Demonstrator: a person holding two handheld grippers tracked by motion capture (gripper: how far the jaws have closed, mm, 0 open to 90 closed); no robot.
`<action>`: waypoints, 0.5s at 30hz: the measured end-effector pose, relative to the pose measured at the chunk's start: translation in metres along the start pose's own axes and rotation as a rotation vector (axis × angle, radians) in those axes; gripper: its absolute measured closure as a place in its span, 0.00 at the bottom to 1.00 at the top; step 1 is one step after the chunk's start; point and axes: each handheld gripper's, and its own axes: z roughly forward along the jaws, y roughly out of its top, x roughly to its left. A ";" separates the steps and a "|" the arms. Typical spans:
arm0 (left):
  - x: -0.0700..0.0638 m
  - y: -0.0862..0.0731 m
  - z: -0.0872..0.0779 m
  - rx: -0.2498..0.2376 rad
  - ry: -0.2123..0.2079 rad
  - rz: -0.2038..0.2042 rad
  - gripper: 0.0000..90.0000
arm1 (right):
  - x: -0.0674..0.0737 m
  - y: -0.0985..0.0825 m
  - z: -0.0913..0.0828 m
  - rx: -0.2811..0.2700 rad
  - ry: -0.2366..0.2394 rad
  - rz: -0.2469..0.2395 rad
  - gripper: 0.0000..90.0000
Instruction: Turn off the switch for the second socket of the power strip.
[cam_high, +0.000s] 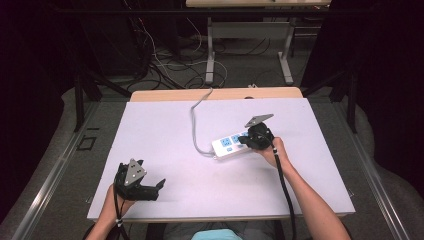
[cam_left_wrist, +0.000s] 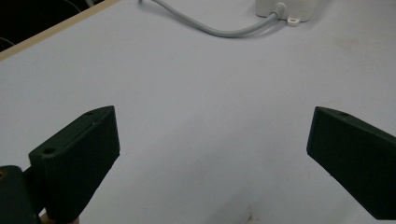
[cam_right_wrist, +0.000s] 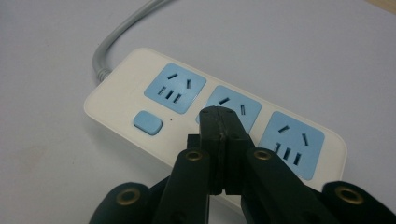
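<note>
Strip (cam_right_wrist: 205, 126): white, three blue sockets and a blue switch, lying right of centre on the table (cam_high: 165, 145).
Right gripper (cam_right_wrist: 219, 116): jaws pressing together with nothing between them, tips hovering over the middle socket (cam_right_wrist: 232, 108).
Cord (cam_high: 196, 120): grey, running from the strip toward the far edge.
Left gripper (cam_left_wrist: 210, 154): jaws standing wide apart over bare table, well apart from the strip.

The power strip (cam_right_wrist: 140, 107) is smooth cream plastic with a soft sheen, its sockets faced in matt pale-blue plastic. Under it the tabletop (cam_high: 165, 130) looks matt and pale, faintly scuffed — wood-toned along its far edge. Right claw (cam_right_wrist: 219, 116) beside the sockets: dull black plastic — brass-coloured screw inserts.
</note>
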 end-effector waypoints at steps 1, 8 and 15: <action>0.000 0.000 -0.001 0.002 0.000 0.002 0.03 | 0.001 0.000 0.000 0.016 -0.002 -0.003 1.00; 0.000 0.000 0.001 0.002 0.006 0.001 0.03 | 0.004 -0.002 0.007 0.055 -0.010 -0.044 1.00; -0.001 -0.001 -0.001 0.002 0.003 -0.002 0.03 | -0.002 -0.005 0.007 0.037 0.016 -0.003 1.00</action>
